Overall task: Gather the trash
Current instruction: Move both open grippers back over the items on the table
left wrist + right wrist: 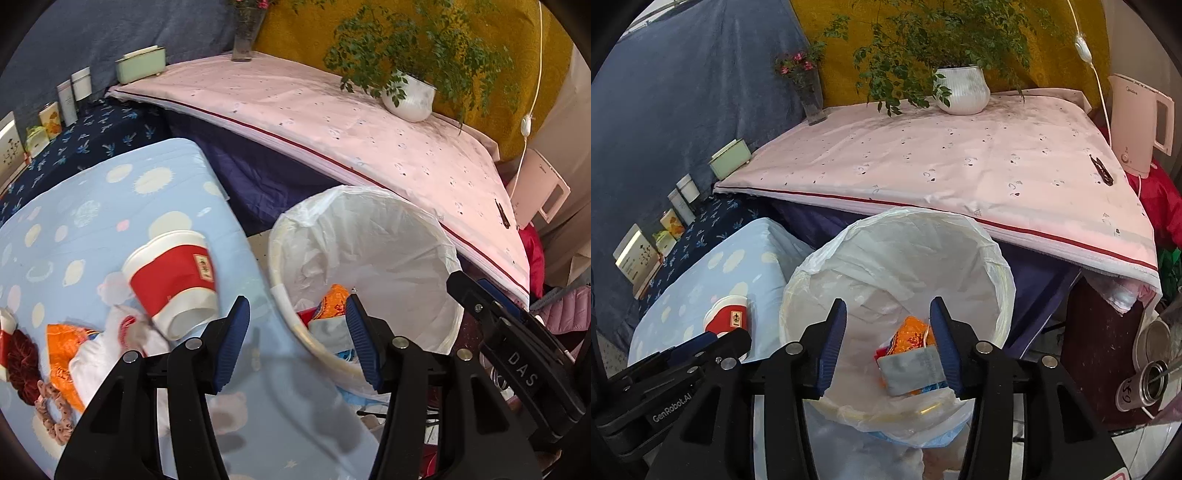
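Both grippers are released, nothing between their blue pads: the right gripper (888,343) hangs over the lined bin (1004,280), where orange and grey trash (908,354) lies at lower centre; the left gripper (297,341) straddles the bin's rim, with a red paper cup (173,280) on the blue sheet (92,221) at left.

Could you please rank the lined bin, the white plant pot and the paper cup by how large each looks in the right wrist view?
1. Lined bin
2. White plant pot
3. Paper cup, partly hidden by the left gripper
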Tool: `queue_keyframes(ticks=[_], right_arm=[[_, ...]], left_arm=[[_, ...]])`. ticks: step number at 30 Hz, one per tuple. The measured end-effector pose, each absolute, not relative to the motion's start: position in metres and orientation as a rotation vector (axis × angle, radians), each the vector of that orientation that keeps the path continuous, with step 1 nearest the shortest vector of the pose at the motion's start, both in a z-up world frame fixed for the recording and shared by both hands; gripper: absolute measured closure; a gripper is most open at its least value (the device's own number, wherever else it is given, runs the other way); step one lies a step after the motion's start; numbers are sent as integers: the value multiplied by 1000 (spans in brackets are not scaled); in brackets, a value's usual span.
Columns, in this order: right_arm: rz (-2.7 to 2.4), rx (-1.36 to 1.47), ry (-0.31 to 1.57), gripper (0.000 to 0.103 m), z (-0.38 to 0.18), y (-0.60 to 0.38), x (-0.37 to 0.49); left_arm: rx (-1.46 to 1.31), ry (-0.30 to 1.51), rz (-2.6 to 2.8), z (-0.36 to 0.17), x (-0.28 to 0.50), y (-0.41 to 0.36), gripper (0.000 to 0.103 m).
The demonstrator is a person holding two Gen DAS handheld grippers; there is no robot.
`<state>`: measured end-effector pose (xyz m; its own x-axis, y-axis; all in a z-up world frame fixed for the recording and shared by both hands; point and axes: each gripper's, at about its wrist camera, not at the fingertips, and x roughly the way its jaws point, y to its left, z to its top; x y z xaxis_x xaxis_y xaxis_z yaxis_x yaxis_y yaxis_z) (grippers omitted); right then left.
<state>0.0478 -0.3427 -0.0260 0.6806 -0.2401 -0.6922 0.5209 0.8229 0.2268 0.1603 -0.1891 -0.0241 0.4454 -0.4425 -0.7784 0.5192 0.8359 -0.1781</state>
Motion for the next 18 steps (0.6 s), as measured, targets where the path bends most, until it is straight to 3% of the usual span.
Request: queue_keyframes(ticks=[15,18], right_arm=[[-358,367,695,44,-2,-273,50],[-330,343,702,43,0,-254,54]], left_arm=[[29,914,-438,-16,159,-89,51],[16,912,-394,-17,159,-64,45]])
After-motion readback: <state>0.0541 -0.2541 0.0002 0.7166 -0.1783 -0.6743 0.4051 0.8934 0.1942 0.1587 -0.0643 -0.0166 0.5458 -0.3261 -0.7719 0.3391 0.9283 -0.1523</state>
